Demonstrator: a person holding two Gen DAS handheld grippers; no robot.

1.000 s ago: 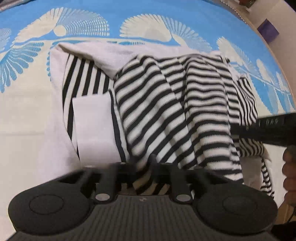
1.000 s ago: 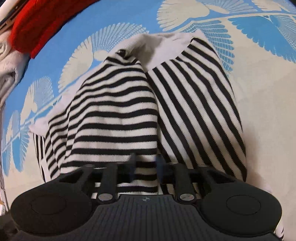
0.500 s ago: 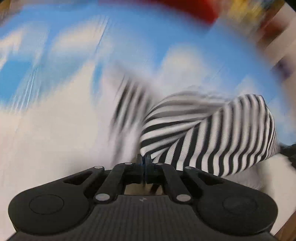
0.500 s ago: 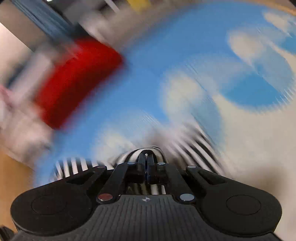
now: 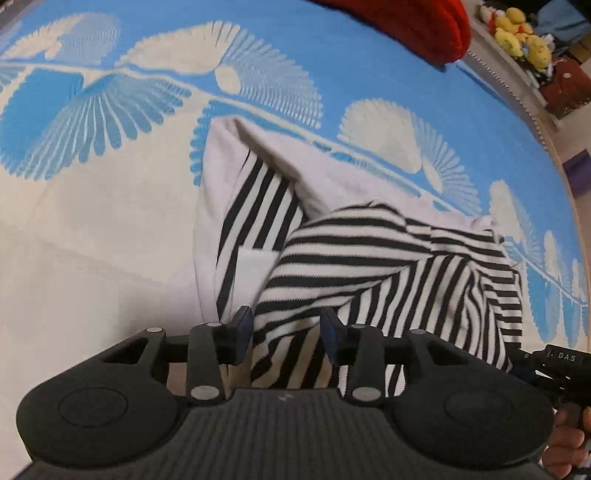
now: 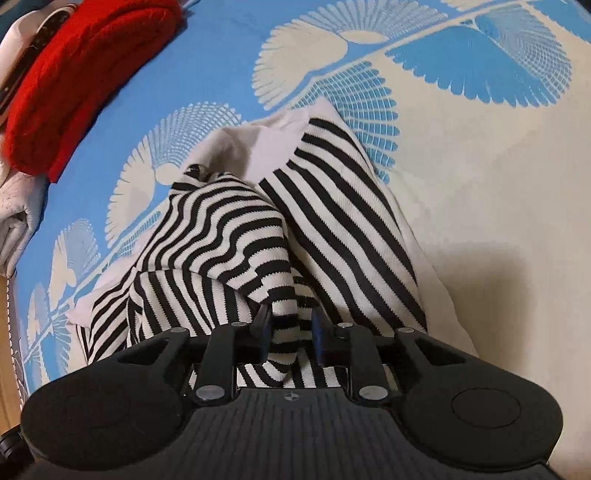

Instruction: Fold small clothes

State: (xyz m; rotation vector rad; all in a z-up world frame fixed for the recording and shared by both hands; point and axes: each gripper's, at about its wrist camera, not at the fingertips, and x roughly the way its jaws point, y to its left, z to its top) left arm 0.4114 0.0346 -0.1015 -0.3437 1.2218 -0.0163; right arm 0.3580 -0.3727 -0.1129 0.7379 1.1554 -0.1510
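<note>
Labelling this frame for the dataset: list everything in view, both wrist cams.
striped garment: 1, black and white with plain white panels, partly folded on the bedspread, in front of both tongs
bedspread: 1, blue and cream, fan pattern, under everything
red knit: 1, red, far edge of the bedspread
pale cloth: 1, off-white, beside the red knit
plush toys: several, yellow, shelf past the bed
left tongs: black, jaws just opened, stripes between, not pinched
right tongs: black, jaws just opened, fabric fold between
hand: 1, holding the right tongs
</note>
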